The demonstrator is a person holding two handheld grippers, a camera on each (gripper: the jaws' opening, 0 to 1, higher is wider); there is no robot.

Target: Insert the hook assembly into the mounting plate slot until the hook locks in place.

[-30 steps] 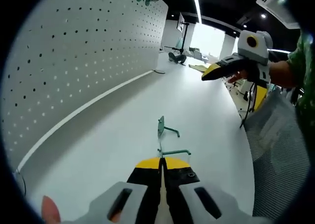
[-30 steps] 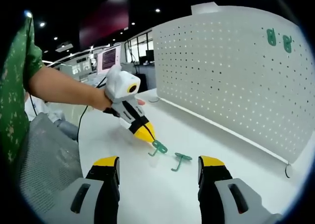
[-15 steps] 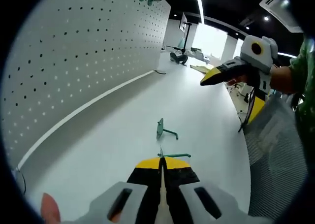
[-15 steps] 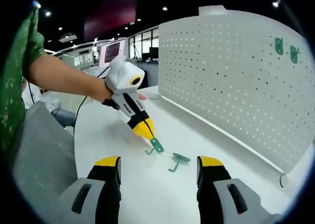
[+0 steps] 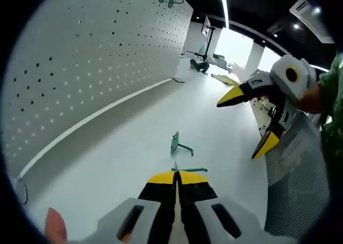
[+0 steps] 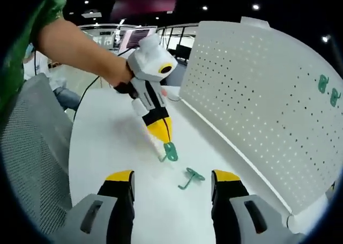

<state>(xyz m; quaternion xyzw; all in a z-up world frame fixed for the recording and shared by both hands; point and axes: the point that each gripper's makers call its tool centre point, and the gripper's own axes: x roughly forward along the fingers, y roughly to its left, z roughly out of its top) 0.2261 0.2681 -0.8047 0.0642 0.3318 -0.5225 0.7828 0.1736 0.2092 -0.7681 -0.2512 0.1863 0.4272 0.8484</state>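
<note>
The left tongs (image 5: 176, 175) were pressed together on a green hook (image 5: 188, 169), its stem lying crosswise just past their tips. The right tongs (image 6: 171, 180) were spread and empty, the second hook (image 6: 188, 177) lying on the white surface (image 6: 102, 147) between and just beyond them. The pegboard (image 6: 257, 104) stood further right, with open room between, so the left tongs probably carry first.

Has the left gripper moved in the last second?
Yes. In the right gripper view the left gripper, shut on a green metal hook, has risen away from the loose green hook on the white table.
</note>
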